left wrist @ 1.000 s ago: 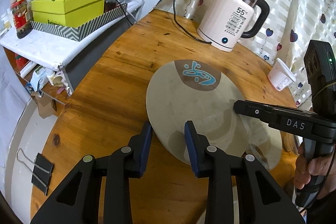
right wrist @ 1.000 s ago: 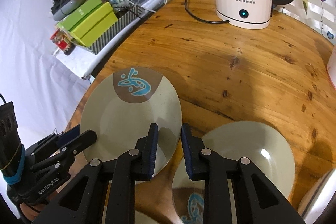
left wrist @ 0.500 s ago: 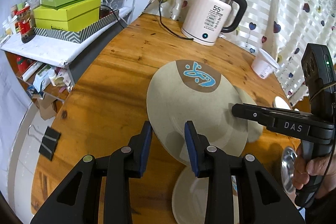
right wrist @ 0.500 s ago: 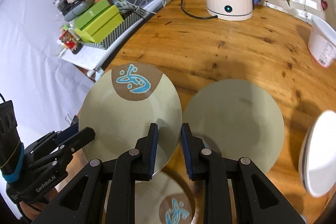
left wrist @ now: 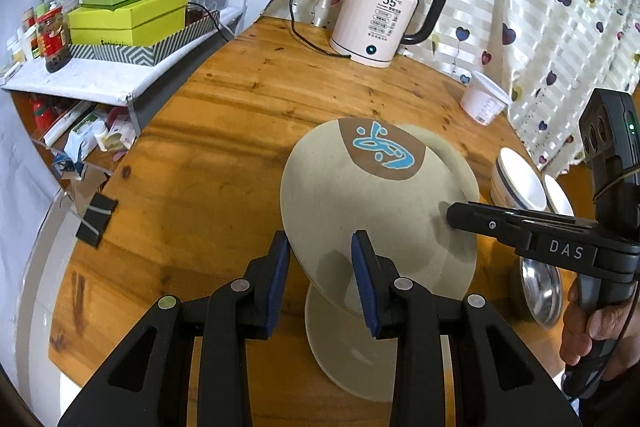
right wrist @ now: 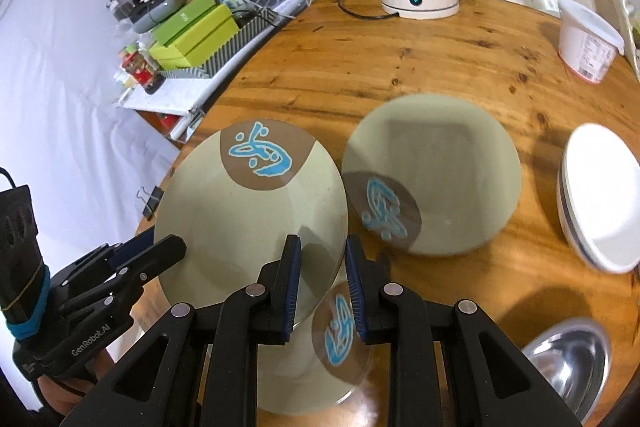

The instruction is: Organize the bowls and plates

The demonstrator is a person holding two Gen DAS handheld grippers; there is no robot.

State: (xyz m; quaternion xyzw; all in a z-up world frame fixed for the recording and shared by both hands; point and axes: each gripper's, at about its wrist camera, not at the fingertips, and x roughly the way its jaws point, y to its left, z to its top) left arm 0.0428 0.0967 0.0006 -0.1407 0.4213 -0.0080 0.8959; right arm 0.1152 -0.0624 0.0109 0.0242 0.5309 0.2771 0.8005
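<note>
Gripping opposite edges of one beige plate (right wrist: 248, 211), both claws hold it lifted and tilted above the wooden table (left wrist: 240, 115). The left gripper (left wrist: 320, 263) pinches the plate's near rim, and the right gripper (right wrist: 320, 267) clamps its right edge. A second plate (right wrist: 436, 183) lies on the table beside it, slightly blurred, and a third plate (right wrist: 332, 339) sits beneath the raised one. White bowls (right wrist: 600, 203) and what looks like a steel bowl (right wrist: 568, 367) rest to the right. A kettle (left wrist: 384, 19) stands at the far edge.
</note>
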